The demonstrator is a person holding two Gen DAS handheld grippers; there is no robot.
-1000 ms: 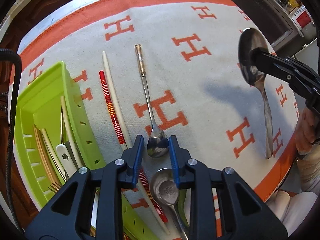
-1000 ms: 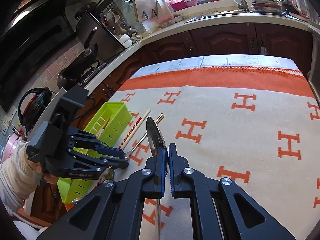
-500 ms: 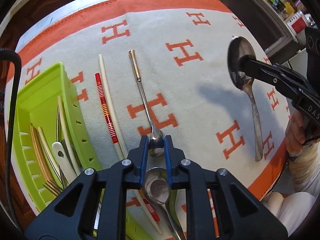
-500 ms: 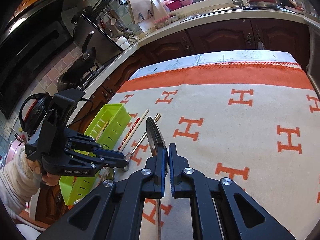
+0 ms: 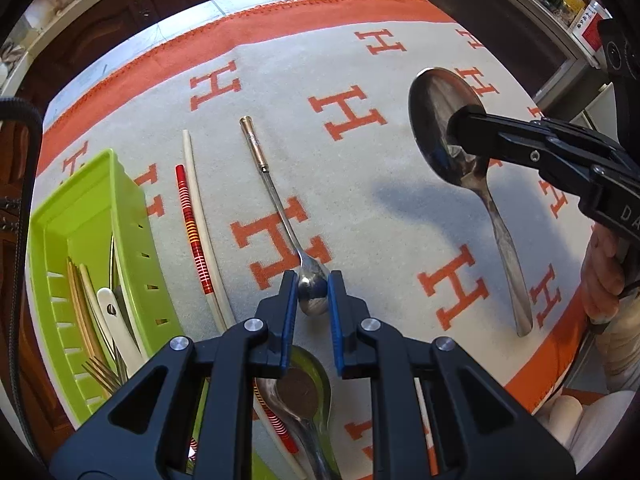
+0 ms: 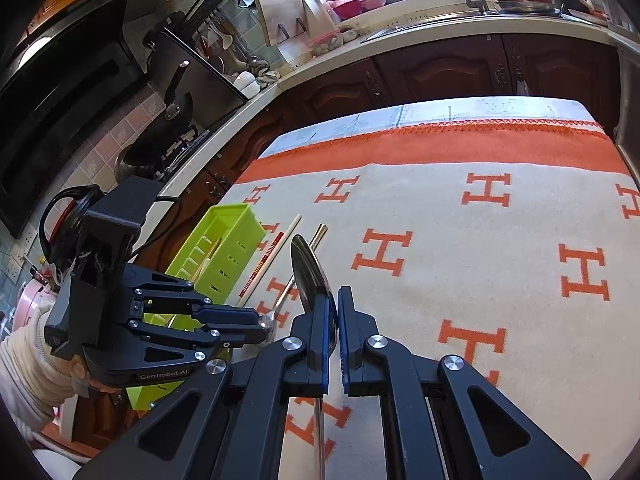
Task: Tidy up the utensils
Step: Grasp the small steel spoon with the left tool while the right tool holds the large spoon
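Left tongs (image 5: pixel 313 292) steeply down, just closed on small spoon (image 5: pixel 314 294) bowl, right tongs (image 6: pixel 333 316) (tilted down) pinching big spoon (image 6: pixel 310 276)

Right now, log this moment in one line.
left hand-held gripper: closing on long-handled spoon bowl | right hand-held gripper: holding large spoon | green tray: part-filled

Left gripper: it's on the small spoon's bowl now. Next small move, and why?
Probably lift straight up. The left gripper has just been closing, and its pads now pinch the bowl of the small spoon, whose handle lies flat on the cloth. Raising it first clears the chopsticks before the green basket.
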